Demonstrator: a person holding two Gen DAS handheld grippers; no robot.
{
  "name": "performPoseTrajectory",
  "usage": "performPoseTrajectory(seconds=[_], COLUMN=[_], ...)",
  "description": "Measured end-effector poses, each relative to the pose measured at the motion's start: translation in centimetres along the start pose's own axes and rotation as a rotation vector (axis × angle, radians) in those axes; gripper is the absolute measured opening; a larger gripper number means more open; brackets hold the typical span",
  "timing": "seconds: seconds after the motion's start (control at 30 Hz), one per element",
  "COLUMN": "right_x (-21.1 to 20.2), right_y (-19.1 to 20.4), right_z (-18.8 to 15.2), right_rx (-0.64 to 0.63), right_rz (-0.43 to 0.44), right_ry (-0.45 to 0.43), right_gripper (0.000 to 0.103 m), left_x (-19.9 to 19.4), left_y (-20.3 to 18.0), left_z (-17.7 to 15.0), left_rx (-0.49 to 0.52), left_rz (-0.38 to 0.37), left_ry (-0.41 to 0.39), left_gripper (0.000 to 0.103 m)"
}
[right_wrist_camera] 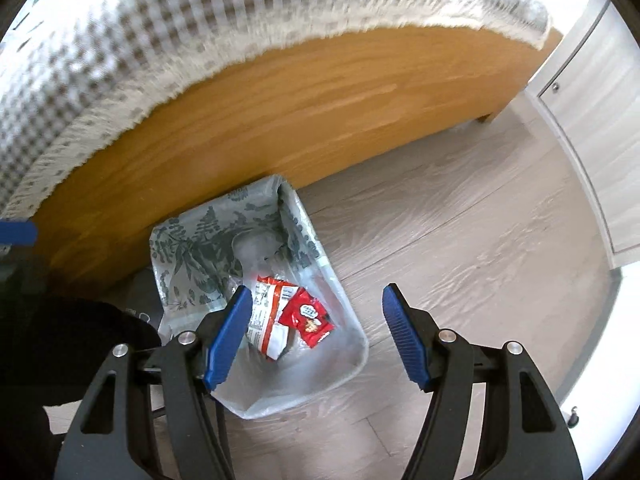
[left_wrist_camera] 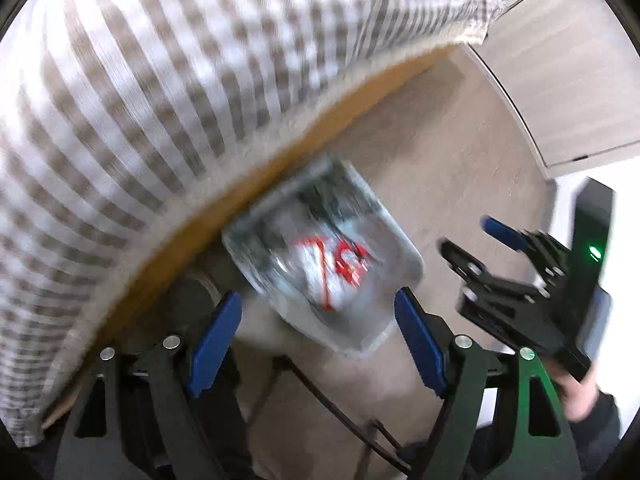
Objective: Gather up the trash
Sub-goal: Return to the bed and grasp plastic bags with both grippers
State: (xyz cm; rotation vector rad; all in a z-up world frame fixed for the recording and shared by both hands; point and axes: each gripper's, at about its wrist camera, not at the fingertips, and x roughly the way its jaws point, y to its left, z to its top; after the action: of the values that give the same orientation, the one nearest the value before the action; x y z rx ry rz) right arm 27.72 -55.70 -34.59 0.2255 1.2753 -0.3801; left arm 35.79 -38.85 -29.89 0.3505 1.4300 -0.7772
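No text, brand or number can be read anywhere. The red-and-white snack wrapper point(right_wrist_camera: 294, 314) lying in the bin point(right_wrist_camera: 352, 368) carries a block of fine print on its white side and a small cartoon emblem on its red side, but the lettering is too small to make out. In the left wrist view the same wrapper point(left_wrist_camera: 336, 268) is smeared by blur.

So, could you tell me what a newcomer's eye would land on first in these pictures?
Probably the red snack wrappers lying in the leaf-patterned bin, which stands on the floor against the bed's wooden side. Next, the checked bedspread hanging over that side, and both grippers open and empty above the bin.
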Motion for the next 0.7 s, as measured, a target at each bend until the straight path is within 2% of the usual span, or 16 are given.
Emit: performPoseTrajectory(seconds=[0.17,0.27,0.37,0.5,0.53,0.6,0.7], right_x=[-4.8,-7.5,-9.8,-11.6,-12.1,-12.5,-12.9], right_y=[0.3,1.6,3.5,6.9,8.2,10.1,12.9], right_z=[0.7,2.1,3.8,5.6,6.1,6.7,7.3], right_rx=[-0.007,-0.033,-0.071,-0.13,-0.154,-0.193,-0.25], right_rz=[-0.021,-0.021,-0.009,0.026,0.04,0.061,0.087], right_ry=[-0.098,-0.172,-0.239,-0.304,-0.317,-0.333,-0.352], right_gripper=[0.065,0.065,0.065,0.065,0.065,0.065,0.065], left_x=[-5.2,-9.7,-13.7,-17.7,-18.6,-19.2,-19.3], left_y=[-1.1,-0.1,3.3,10.0,12.8,16.1,21.3], left_z=[-0.3,-0.4,-0.8,-1.8,-2.2,-2.4,-1.7], left_rx=[0.079,0.088,0.033,-0.095,-0.153,-0.208,-0.286], left_rz=[0.011,0.016,0.033,0.144,0.193,0.227,0.316], left_ry=[-0.208,-0.343,-0.472,-0.643,-0.695,-0.724,-0.68], left_gripper=[0.076,0.076,0.076,0.076,0.076,0.076,0.075])
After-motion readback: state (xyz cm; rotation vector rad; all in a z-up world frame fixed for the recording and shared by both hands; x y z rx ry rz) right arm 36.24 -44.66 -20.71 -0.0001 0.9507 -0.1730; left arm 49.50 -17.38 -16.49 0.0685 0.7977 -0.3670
